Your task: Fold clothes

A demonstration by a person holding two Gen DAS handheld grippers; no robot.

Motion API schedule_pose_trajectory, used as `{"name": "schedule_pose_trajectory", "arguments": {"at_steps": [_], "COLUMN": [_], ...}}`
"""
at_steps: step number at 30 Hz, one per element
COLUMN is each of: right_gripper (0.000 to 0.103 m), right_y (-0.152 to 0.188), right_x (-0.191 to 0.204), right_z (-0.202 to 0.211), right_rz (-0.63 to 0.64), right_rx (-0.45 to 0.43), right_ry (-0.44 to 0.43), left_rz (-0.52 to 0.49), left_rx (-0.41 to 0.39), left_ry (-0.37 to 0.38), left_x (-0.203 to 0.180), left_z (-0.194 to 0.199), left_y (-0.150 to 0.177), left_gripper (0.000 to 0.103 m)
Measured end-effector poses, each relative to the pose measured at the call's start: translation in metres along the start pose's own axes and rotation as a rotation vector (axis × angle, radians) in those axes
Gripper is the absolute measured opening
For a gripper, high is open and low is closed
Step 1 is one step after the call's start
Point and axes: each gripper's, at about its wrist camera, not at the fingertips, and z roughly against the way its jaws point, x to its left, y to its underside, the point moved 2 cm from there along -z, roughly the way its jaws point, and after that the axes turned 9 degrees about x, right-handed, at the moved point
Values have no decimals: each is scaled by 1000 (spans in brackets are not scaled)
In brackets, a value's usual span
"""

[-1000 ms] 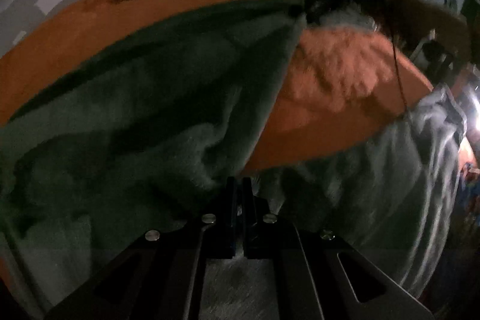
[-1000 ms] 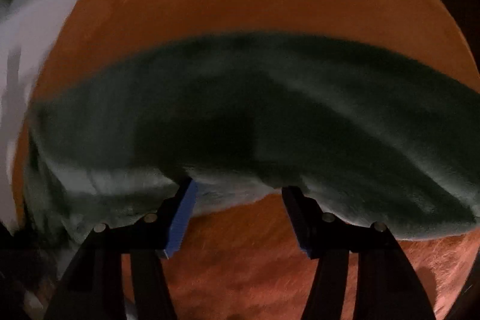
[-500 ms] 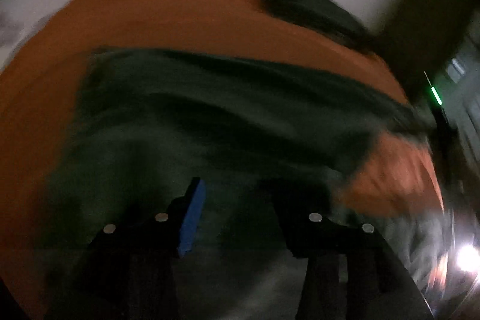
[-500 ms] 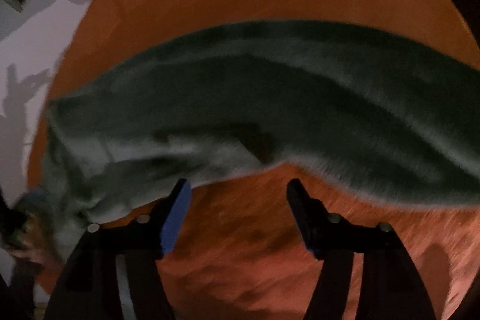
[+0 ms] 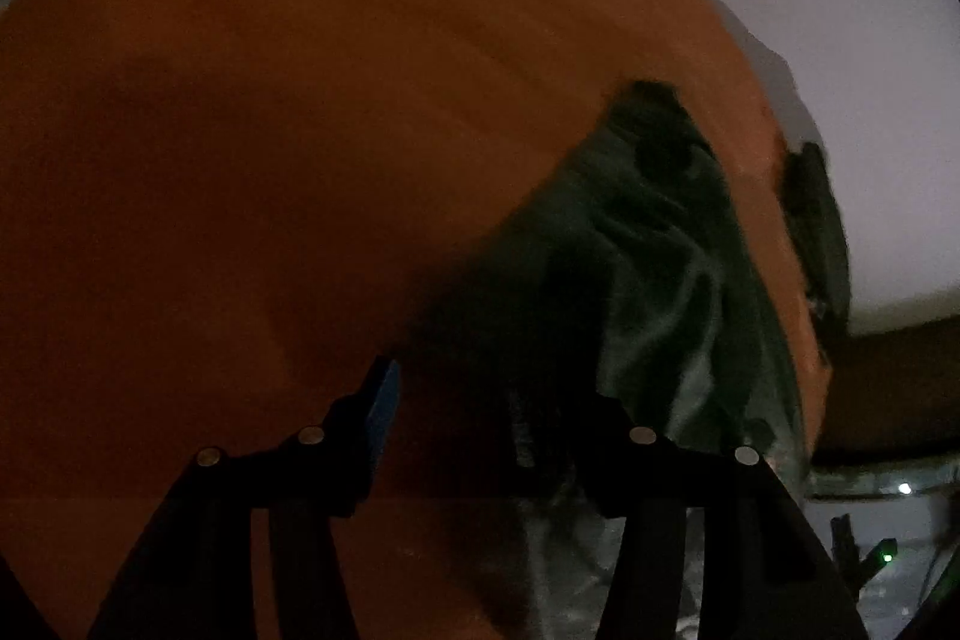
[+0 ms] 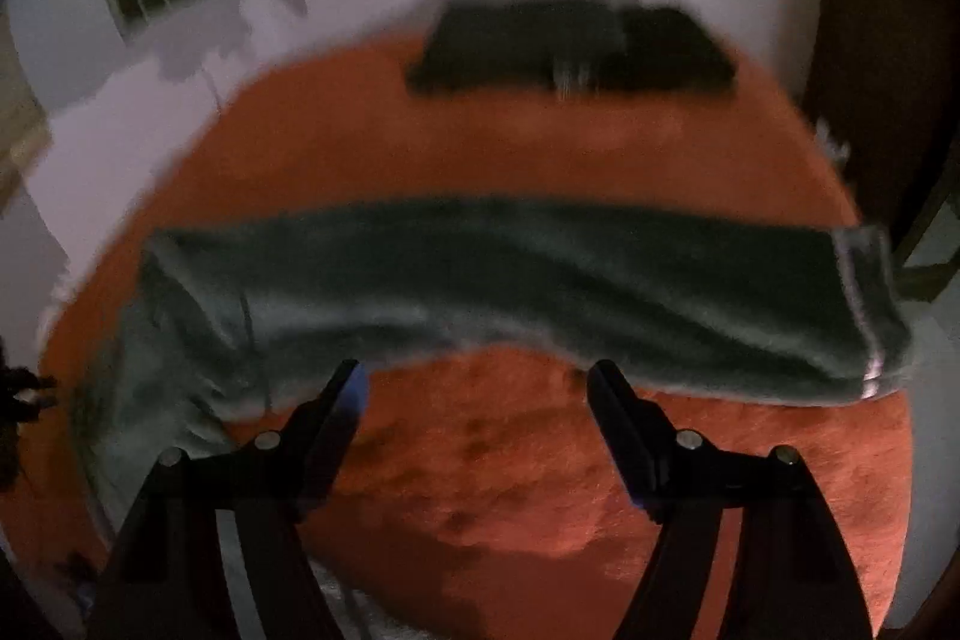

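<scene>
A dark green fleece garment (image 6: 510, 280) lies folded into a long band across the orange blanket (image 6: 540, 460). The right gripper (image 6: 477, 388) hangs just short of its near edge, jaws opening, nothing between them. The left gripper (image 5: 498, 412) is opening too, empty, beside the garment's bunched end.

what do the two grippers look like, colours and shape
Both look alike. The left gripper and the right gripper each have two black angular fingers with cut-out openings, round silver screw heads along the top, and blue pads on the inner faces. No cables, markings or sleeves show.
</scene>
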Motion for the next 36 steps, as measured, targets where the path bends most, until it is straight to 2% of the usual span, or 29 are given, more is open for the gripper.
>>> {"name": "schedule_pose_trajectory", "arguments": {"at_steps": [2,3,5,7,8,9,10,11,14,17,22,24,27,29,31,32,36], "right_gripper": [76,78,78,78,78,78,78,78,78,78,78,78,78,78,78,78,78], "right_y": [1,3,5,11,17,27,38,48,84,127,193,219,262,288,321,335,399], "right_x": [-11,-18,-33,-47,-52,-55,-58,-61,-70,-77,-91,-99,-107,-109,-114,-117,-136], "right_z": [37,50,65,80,85,89,92,96,106,118,135,133,125,130,142,148,164], "right_rz": [-72,-145,-254,-311,-334,-350,-366,-381,-437,-515,-650,-706,-781,-828,-894,-927,-1104], "right_rx": [-56,-41,24,53,71,88,104,121,148,139,116,123,145,139,108,96,35], "right_ry": [-102,-175,-228,-245,-249,-221,-192,-162,-83,-40,-15,-14,15,30,72,94,149], "left_rz": [-55,-74,-62,-21,-19,-28,-47,-65,-67,-9,11,-40,-23,4,28,43,99], "left_rx": [41,80,131,154,150,128,111,102,27,-36,-20,13,23,26,13,17,53], "left_ry": [-26,-78,-95,-108,-126,-162,-195,-202,-187,-126,-1,67,126,183,223,245,299], "left_x": [-19,-27,-31,-27,-27,-29,-31,-33,-29,-6,32,29,35,41,49,52,56], "left_z": [-17,-32,-52,-70,-75,-77,-76,-75,-58,-28,-8,-8,-7,-6,-6,-11,-32], "left_y": [-4,-6,-12,-18,-19,-19,-17,-16,-8,0,-3,-8,-3,8,18,24,31], "left_gripper": [56,56,57,56,45,34,16,13,9,9,9,11,17,38,52,55,56]}}
